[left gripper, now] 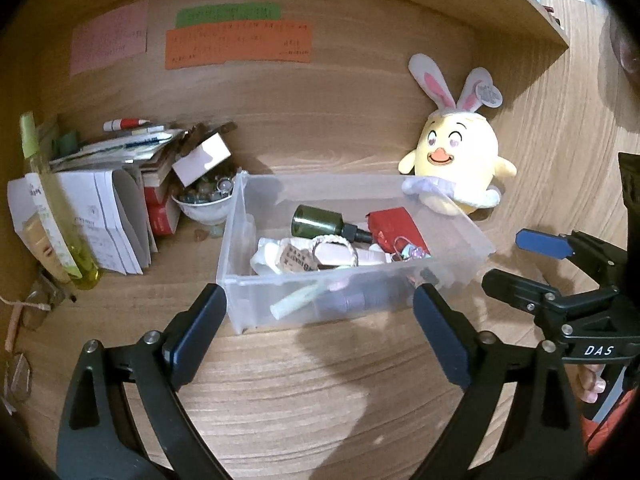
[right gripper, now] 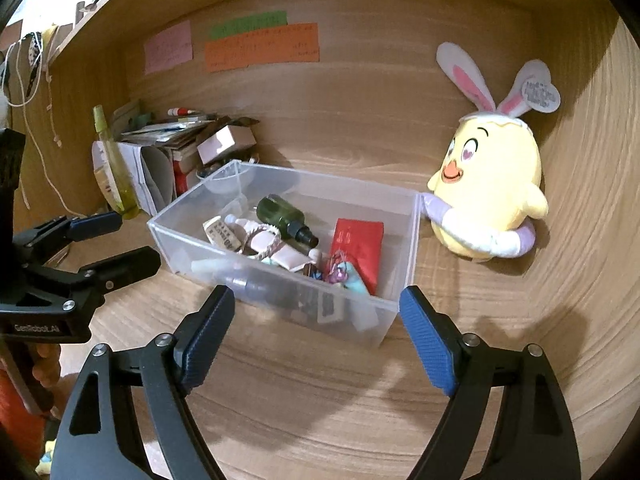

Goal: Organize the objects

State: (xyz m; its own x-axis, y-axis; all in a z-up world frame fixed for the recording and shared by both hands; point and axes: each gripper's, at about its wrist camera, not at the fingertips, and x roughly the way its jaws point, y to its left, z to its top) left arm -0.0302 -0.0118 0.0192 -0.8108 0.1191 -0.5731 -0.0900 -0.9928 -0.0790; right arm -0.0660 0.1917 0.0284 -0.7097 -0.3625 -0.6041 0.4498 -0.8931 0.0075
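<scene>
A clear plastic bin (left gripper: pixel 464 228) (right gripper: pixel 172 236) stands on the wooden desk. It holds a dark green bottle (left gripper: pixel 316 222) (right gripper: pixel 282 212), a red packet (left gripper: pixel 394 226) (right gripper: pixel 358 242), a tagged white item (left gripper: pixel 280 258) and other small items. A yellow chick plush with bunny ears (left gripper: pixel 456 160) (right gripper: pixel 490 192) sits at the bin's right end, touching it. My left gripper (left gripper: pixel 320 304) is open and empty just in front of the bin. My right gripper (right gripper: pixel 318 304) is open and empty at the bin's near wall.
A pile of papers and booklets (left gripper: pixel 104 208) (right gripper: pixel 152 160), a yellow-green spray bottle (left gripper: pixel 56 208) (right gripper: pixel 114 168) and a white bowl of small items (left gripper: pixel 204 200) stand at the left. Coloured notes (left gripper: pixel 236 46) (right gripper: pixel 260 48) hang on the back panel. A shelf (left gripper: pixel 520 8) runs overhead.
</scene>
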